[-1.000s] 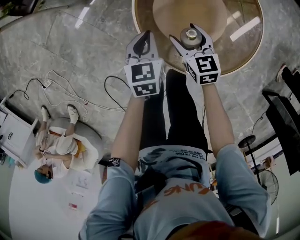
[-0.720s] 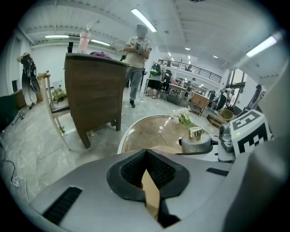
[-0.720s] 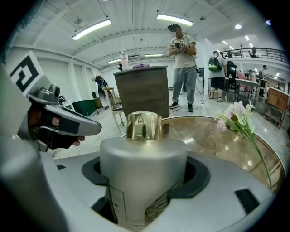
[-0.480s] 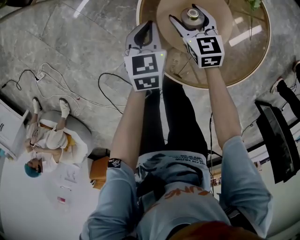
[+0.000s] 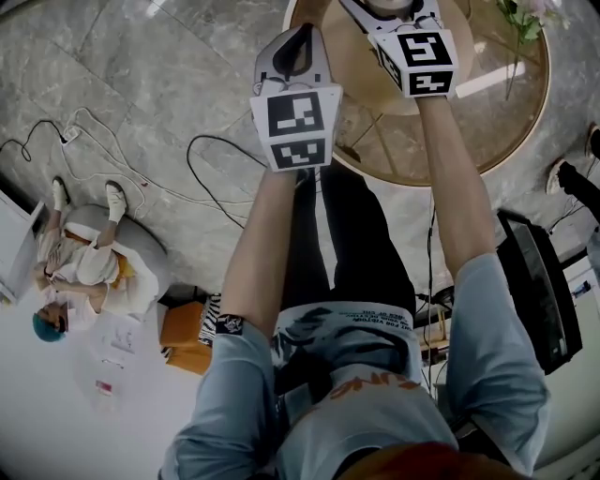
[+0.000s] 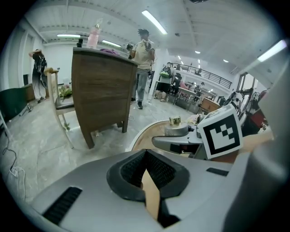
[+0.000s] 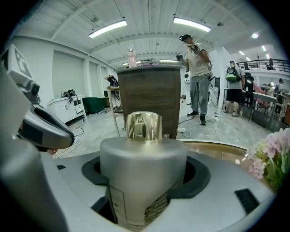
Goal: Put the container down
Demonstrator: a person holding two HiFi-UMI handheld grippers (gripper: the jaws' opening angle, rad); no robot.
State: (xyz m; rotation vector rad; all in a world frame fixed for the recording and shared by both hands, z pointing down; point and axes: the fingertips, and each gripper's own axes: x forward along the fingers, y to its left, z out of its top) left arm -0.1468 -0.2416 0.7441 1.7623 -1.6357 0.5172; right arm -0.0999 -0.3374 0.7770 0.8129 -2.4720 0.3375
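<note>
Arms [image 5: 267, 239] reach forward, right hand-held gripper [image 7: 146, 179] clamping container [image 7: 142, 154] upright.

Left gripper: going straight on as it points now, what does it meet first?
Likely the rim of the round table, just beyond the left gripper's shut fingers; if it passes above, the wooden cabinet. Depth is unclear.

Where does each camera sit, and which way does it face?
Head view: on the person's head, facing steeply down; shows forearms, legs, left gripper, right gripper, table.
Left gripper view: on the left gripper, along its shut jaws.
Right gripper view: on the right gripper, facing the container it clamps.
Shared: both gripper views show the wooden cabinet.
</note>
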